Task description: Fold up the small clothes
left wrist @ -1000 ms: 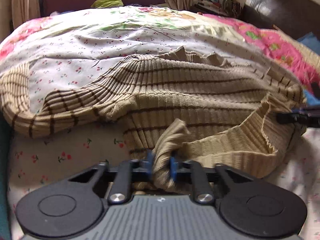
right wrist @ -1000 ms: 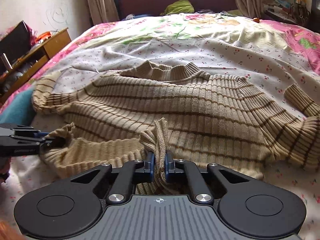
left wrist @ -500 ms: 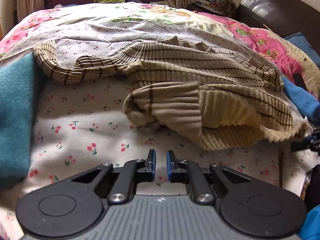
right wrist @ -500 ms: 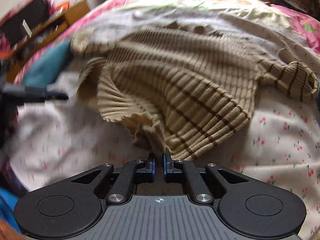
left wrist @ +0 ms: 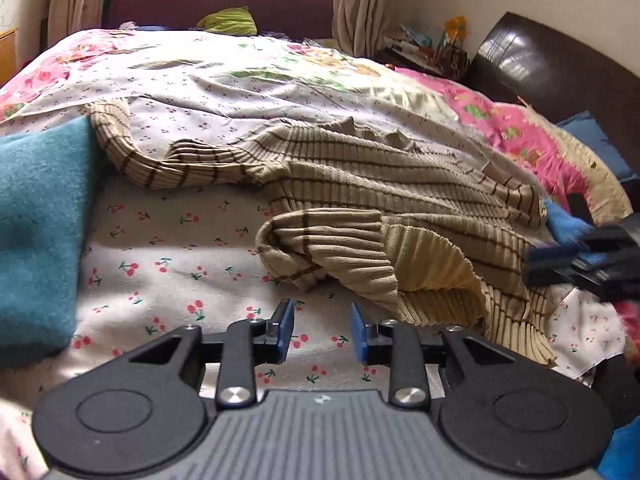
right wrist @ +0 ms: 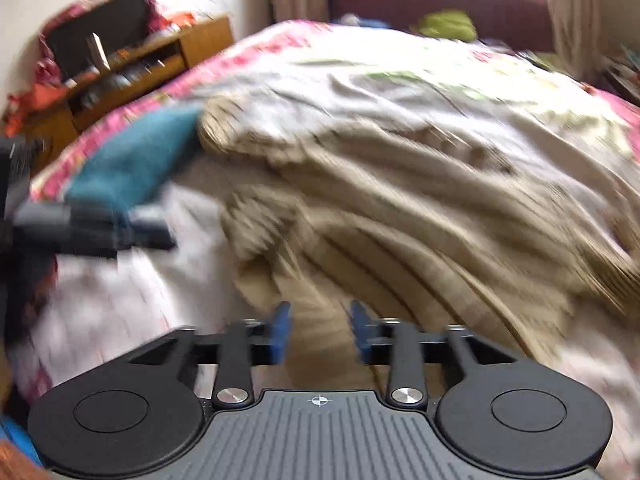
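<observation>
Blue-padded, your left gripper [left wrist: 322, 334] stands apart and empty over bare cherry-print sheet [left wrist: 168, 276], just short of the sweater's [left wrist: 384, 216] folded-up hem. Your right gripper [right wrist: 320, 332], blurred, is also spread, with ribbed knit beneath it. A second ago both were clamped on the hem; now it is dropped over the body. A teal blanket [left wrist: 36, 232] borders your left. The tan, brown-striped sweater lies mid-bed, one sleeve reaching toward that blanket.

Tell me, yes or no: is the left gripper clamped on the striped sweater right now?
No. The left gripper stands open over bare cherry-print sheet, with the striped sweater lying beyond its fingertips.
</observation>
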